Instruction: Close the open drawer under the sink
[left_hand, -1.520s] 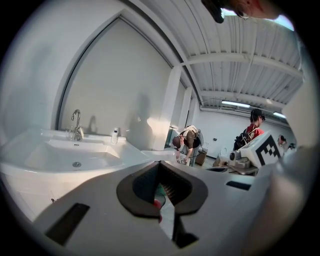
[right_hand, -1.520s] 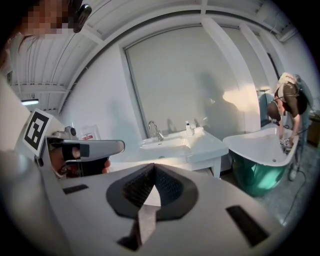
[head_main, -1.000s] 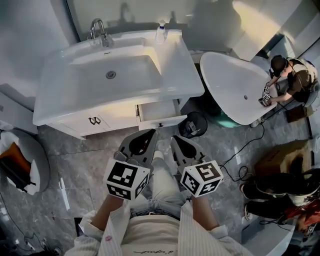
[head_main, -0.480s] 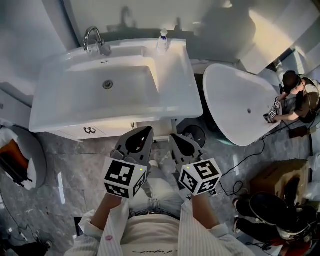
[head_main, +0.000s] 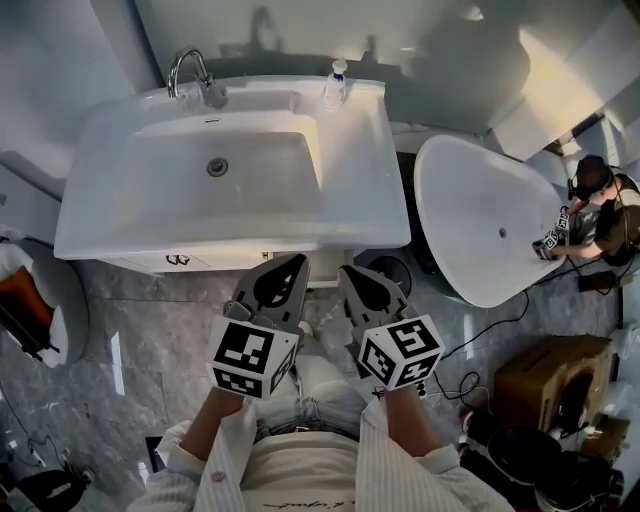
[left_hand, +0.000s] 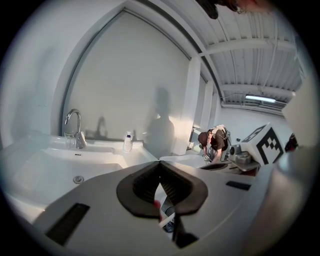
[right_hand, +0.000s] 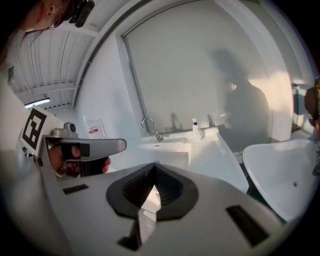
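Left gripper (head_main: 292, 270) and right gripper (head_main: 350, 275): jaws together, nothing held. Drawer front (head_main: 326, 283) just ahead, between tips, seemingly almost flush.

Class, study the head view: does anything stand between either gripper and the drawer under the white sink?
Nothing visible does. The left gripper and right gripper, both shut and empty, hover right at the white drawer front, which is mostly hidden beneath the white sink counter.

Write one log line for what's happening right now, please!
drawer: looks shut under sink | left gripper: shut, empty | right gripper: shut, empty | both held above sink height
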